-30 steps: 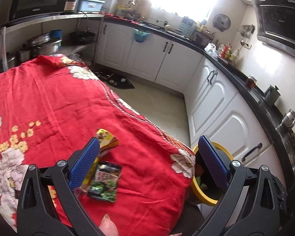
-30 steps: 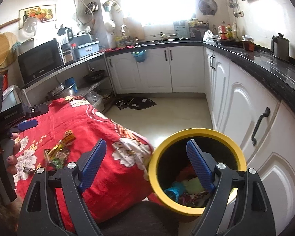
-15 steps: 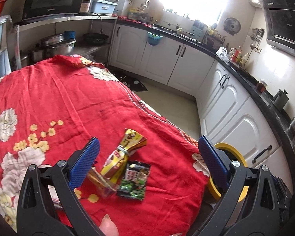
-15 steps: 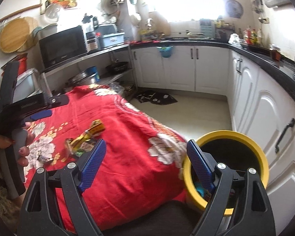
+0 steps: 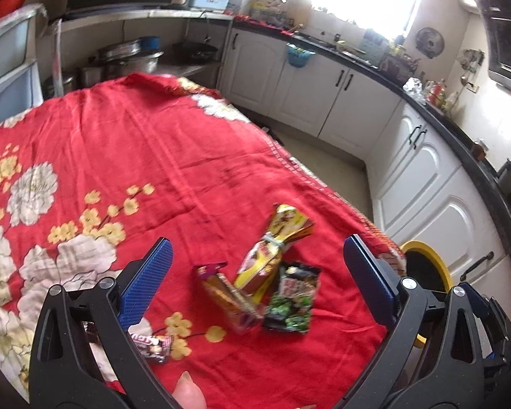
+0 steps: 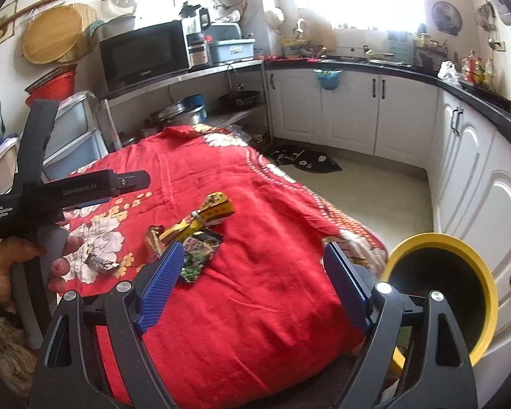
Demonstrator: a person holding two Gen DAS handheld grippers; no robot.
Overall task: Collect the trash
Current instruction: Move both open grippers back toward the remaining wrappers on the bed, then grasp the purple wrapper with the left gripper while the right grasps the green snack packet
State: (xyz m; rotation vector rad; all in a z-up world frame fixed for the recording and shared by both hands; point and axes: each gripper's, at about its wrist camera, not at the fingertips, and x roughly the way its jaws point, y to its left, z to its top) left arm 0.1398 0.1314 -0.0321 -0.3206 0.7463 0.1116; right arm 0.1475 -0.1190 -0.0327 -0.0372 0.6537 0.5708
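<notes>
Where red floral cloth (image 5: 173, 156) covers the table, wrappers (image 5: 272, 248) lie, white kitchen cabinets (image 5: 340, 102), both hand-held grippers released.

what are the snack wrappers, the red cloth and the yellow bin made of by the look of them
Yellow snack wrapper and dark green packet: probably thin printed plastic film, glossy, crinkled and lying flat.
Red cloth: woven fabric, matte to faintly sheened, with soft creases and a printed floral pattern.
Yellow bin: likely moulded plastic, with a smooth, even-coloured rim; the dark inside does not show its material.
</notes>
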